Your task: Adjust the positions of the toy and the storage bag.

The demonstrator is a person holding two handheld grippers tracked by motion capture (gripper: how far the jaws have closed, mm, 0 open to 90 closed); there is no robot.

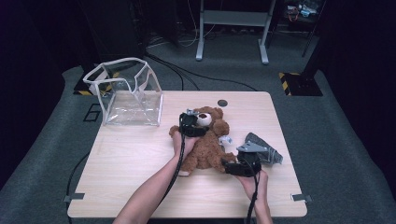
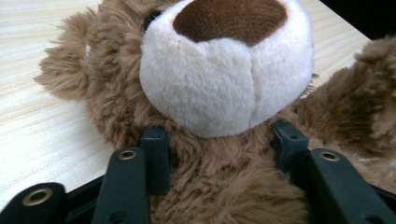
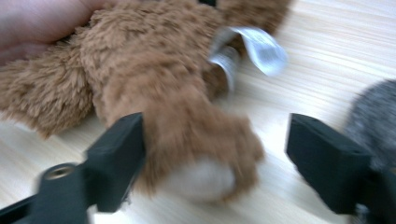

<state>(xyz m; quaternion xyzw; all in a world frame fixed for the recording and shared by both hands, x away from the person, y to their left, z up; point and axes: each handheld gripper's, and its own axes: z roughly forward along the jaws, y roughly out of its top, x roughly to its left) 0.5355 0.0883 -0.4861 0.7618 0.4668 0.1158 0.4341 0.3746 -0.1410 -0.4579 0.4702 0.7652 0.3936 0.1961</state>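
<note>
- Clear plastic bag (image 1: 126,93) stood at the table's (image 1: 140,186) far left corner, mouth gaping upward and nothing inside; I judged it the likely destination for the toy, hence left propped open and free of the working area.
- Brown plush teddy bear (image 1: 208,142) lay on its back near the table's middle, well apart from the bag, head toward the far edge and legs toward the person.
- Left gripper (image 1: 192,125) sat at the bear's neck. In the left gripper view its jaws flanked the fur just under the cream muzzle (image 2: 224,74), one pad (image 2: 156,154) on each side, pressed into the pile but spread wide: a straddle around the neck, not a tight pinch. Left forearm ran diagonally up from the near edge, hand lying over the bear's chest.
- Right gripper (image 1: 233,165) was at the bear's lower leg. The right gripper view, blurred, showed jaws spread, the foot (image 3: 196,154) between them, the left pad touching fur and the other well clear: released, nothing clamped. Right hand (image 1: 252,179) held it low, near the table edge.
- Grey soft toy (image 1: 268,149) lay just right of that gripper, unengaged.
</note>
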